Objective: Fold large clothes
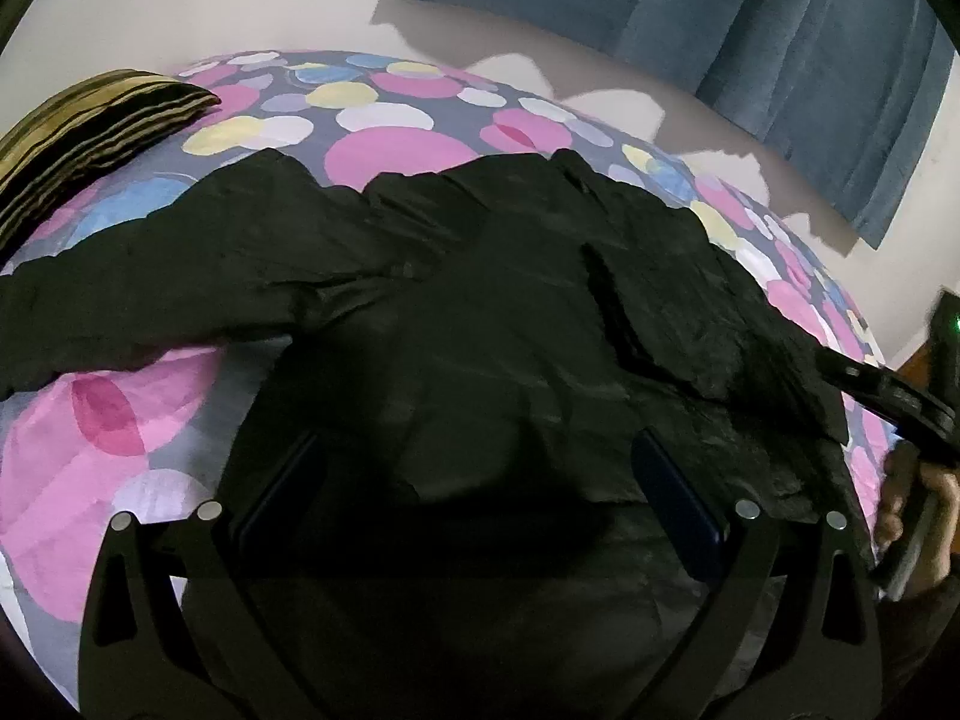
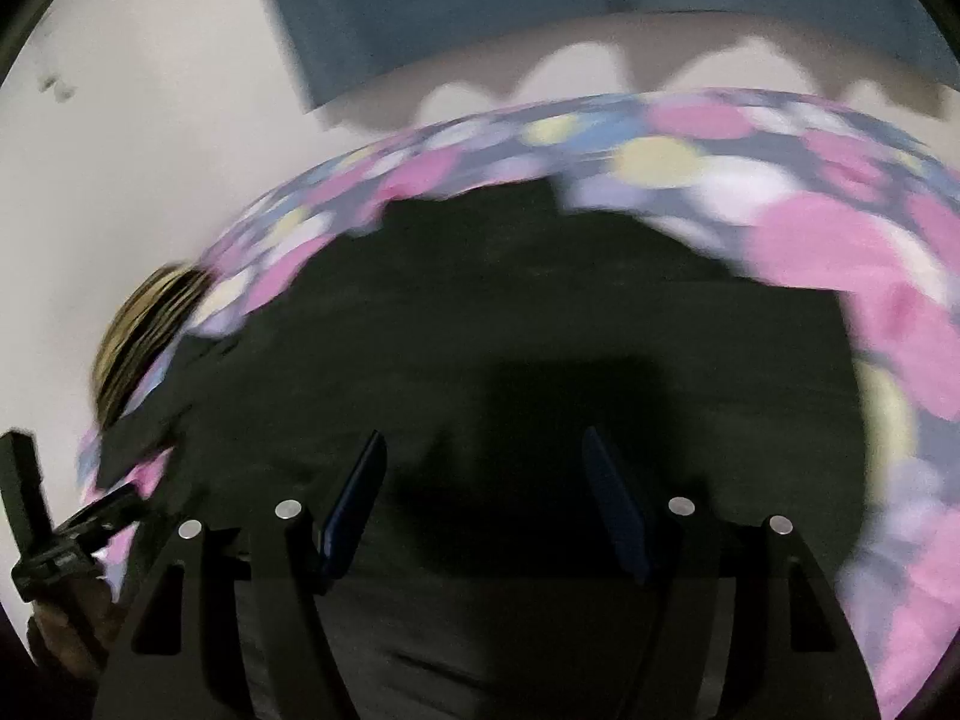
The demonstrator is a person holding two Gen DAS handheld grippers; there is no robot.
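A large black garment (image 1: 480, 300) lies spread on a bed with a pink, blue and yellow dotted sheet (image 1: 396, 114). One sleeve reaches out to the left; a folded flap lies on the right half. My left gripper (image 1: 480, 462) is open and empty just above the garment's near part. The right gripper shows at the right edge of the left wrist view (image 1: 888, 390), beside the garment's right side. In the blurred right wrist view the garment (image 2: 540, 330) fills the middle, and my right gripper (image 2: 483, 462) is open and empty above it.
A striped olive and black pillow (image 1: 90, 126) lies at the bed's far left, also in the right wrist view (image 2: 144, 336). A white wall and blue curtain (image 1: 720, 18) stand behind the bed. The left gripper's body (image 2: 54, 540) shows at the right wrist view's lower left.
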